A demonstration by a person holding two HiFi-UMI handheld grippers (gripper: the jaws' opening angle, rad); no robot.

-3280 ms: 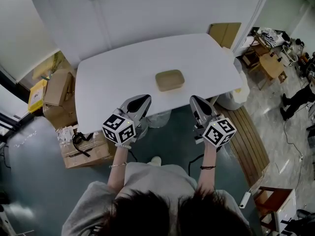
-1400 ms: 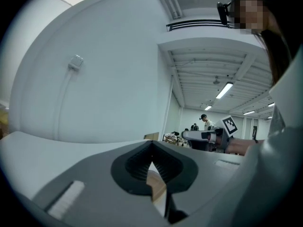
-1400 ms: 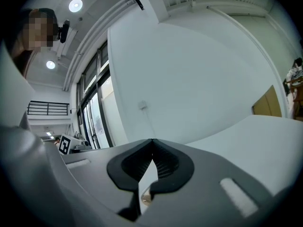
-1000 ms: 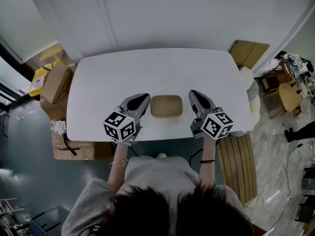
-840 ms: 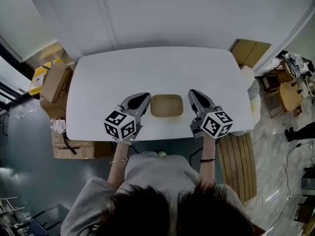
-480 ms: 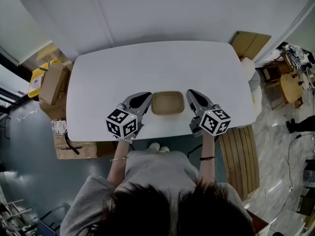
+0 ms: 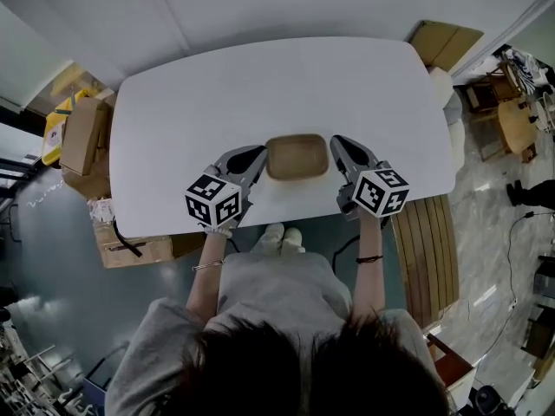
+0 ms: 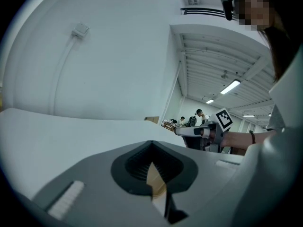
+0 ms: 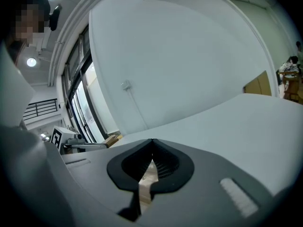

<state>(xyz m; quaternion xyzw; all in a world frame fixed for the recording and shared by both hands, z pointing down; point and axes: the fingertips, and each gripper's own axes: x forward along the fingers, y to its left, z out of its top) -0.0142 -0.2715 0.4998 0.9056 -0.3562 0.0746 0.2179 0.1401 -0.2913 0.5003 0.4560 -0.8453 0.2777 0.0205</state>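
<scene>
I see cardboard boxes (image 7: 83,135) stacked on the floor left of the counter (image 7: 260,85), and a slatted wooden board (image 7: 425,250) on the floor to its right. The counter is white, the floor grey, the wall white. A tan tray (image 7: 297,157) sits near the counter's front edge. My left gripper (image 7: 257,156) is just beside its left side and my right gripper (image 7: 337,146) just beside its right. Both have jaws together, holding nothing.
</scene>
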